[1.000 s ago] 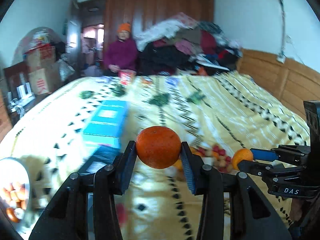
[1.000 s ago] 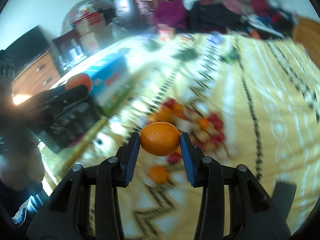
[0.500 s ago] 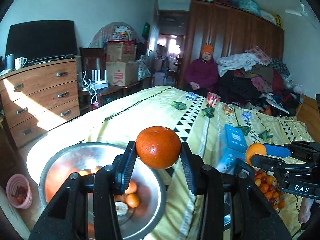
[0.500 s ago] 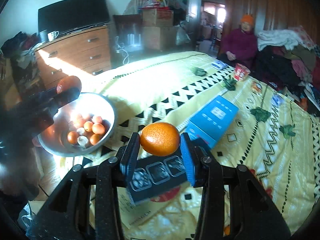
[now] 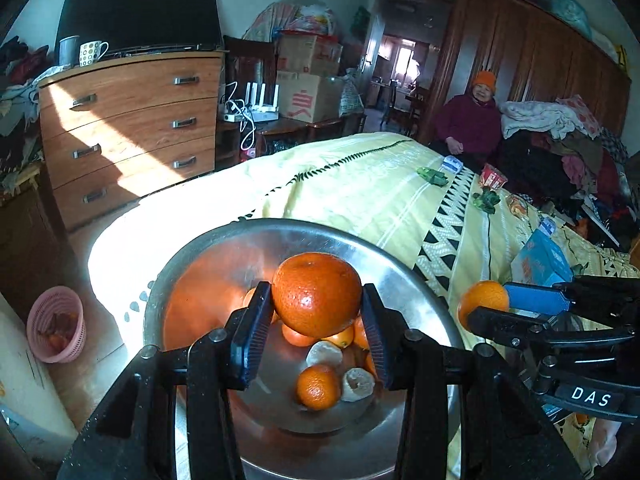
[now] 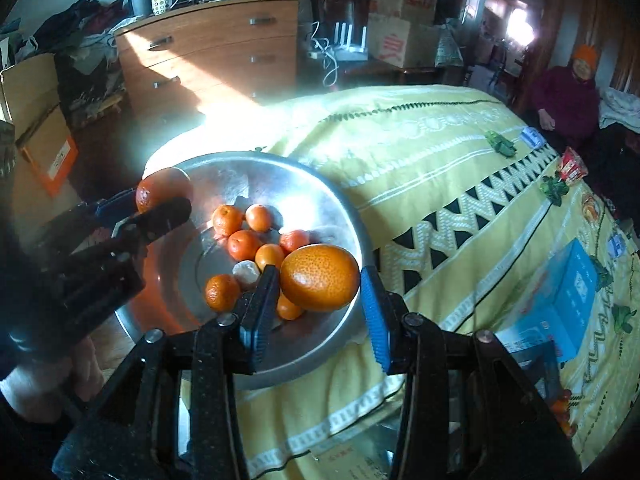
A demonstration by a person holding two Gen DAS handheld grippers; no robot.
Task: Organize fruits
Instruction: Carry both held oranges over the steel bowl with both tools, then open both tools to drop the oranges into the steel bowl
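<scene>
A steel bowl (image 5: 224, 248) (image 6: 320, 176) rests on the corner of the yellow bedspread, with several small oranges and pale peeled pieces inside. My left gripper (image 5: 316, 320) is shut on a large dark orange (image 5: 317, 294) and hangs over the bowl's middle. My right gripper (image 6: 320, 300) is shut on a lighter orange (image 6: 320, 277) above the bowl's near right rim. In the left wrist view the right gripper shows at the right with its orange (image 5: 482, 300). In the right wrist view the left gripper's orange (image 6: 160, 190) hovers at the bowl's left rim.
A blue box (image 6: 568, 300) lies on the bedspread (image 6: 440, 152) to the right. A wooden chest of drawers (image 5: 128, 128) stands beyond the bed corner, a pink basket (image 5: 56, 324) on the floor. A person in an orange hat (image 5: 476, 120) sits at the far side.
Both grippers have swung left across the bed, each keeping its orange, from the fruit pile and blue box to above the steel bowl, which now fills the lower views.
</scene>
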